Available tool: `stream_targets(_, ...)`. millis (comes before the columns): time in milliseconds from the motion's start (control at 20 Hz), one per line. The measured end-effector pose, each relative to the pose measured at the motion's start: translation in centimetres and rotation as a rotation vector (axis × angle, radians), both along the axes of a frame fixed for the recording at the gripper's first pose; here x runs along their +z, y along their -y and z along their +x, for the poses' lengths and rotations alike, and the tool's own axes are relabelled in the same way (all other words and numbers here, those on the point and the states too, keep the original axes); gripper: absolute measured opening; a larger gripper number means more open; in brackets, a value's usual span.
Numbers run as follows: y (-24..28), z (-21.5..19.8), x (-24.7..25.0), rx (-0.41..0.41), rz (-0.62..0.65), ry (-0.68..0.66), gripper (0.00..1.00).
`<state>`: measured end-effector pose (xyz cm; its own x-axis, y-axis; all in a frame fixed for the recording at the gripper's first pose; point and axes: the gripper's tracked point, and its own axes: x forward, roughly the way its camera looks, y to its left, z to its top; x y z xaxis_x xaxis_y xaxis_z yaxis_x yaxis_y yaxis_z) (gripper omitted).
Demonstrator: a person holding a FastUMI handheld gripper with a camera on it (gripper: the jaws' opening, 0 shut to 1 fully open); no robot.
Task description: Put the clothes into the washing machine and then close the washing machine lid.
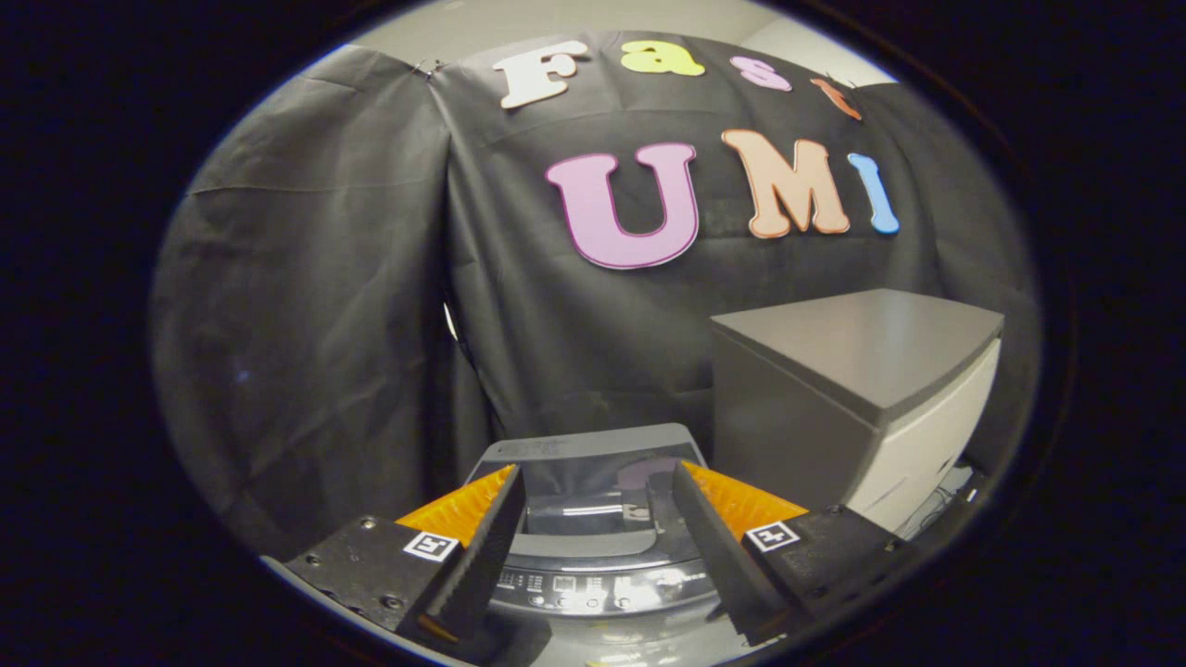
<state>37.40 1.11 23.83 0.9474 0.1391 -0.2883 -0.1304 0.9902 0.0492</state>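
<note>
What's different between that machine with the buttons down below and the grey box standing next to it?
The washing machine sits low, seen between the open gripper fingers; the cabinet rises taller beside and beyond it. The washing machine has a dark glossy lid, lying shut, that reflects the booth, while the cabinet's top is flat and matte grey. The washing machine carries a row of buttons along its front edge; the cabinet's faces look plain. Both stand against the black cloth wall.

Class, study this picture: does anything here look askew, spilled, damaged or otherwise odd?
Nothing stands out. The washing machine sits square with its lid lying flat and shut, the grey cabinet stands upright beside it, and the claw hangs open above the lid, gripping nothing.
</note>
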Motion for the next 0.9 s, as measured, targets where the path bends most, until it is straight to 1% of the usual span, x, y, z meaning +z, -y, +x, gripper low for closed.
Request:
stream_targets(150,1.9,-2.9,0.3,-0.007,-0.009,0.006,0.97)
stream_targets(350,4.7,-6.7,2.8,-0.044,-0.018,0.079,0.97)
stream_targets(500,6.8,-9.1,4.4,-0.073,-0.012,0.105,0.97)
stream_targets(700,9.2,-11.1,7.9,-0.094,-0.002,0.169,0.97)
stream_targets(900,11.9,-12.2,10.1,-0.114,0.0,0.204,0.97)
